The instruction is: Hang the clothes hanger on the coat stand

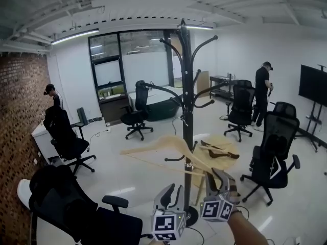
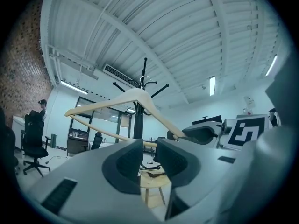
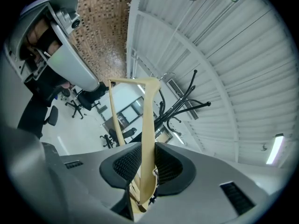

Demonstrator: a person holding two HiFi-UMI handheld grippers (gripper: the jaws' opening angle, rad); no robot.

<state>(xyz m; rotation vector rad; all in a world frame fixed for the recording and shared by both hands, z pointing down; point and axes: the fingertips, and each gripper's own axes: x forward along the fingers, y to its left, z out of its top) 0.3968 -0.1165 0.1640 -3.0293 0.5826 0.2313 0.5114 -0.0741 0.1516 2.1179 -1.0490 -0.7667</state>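
Across the white office floor rises the black metal coat stand (image 1: 186, 86), and before it your right hand-held gripper (image 1: 218, 180) clamps one end of the pale wooden clothes hanger (image 1: 168, 143), not yet hooked; your left hand-held gripper (image 1: 171, 192) gapes narrowly, empty.

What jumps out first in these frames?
The pale wooden hanger is held up mid-frame in the head view by the right tool, whose jaws are clamped on one end of it. Just behind it stands the tall black coat stand with curved hooks, and the hanger does not look hooked on yet. Black swivel chairs are scattered across the white office floor around them.
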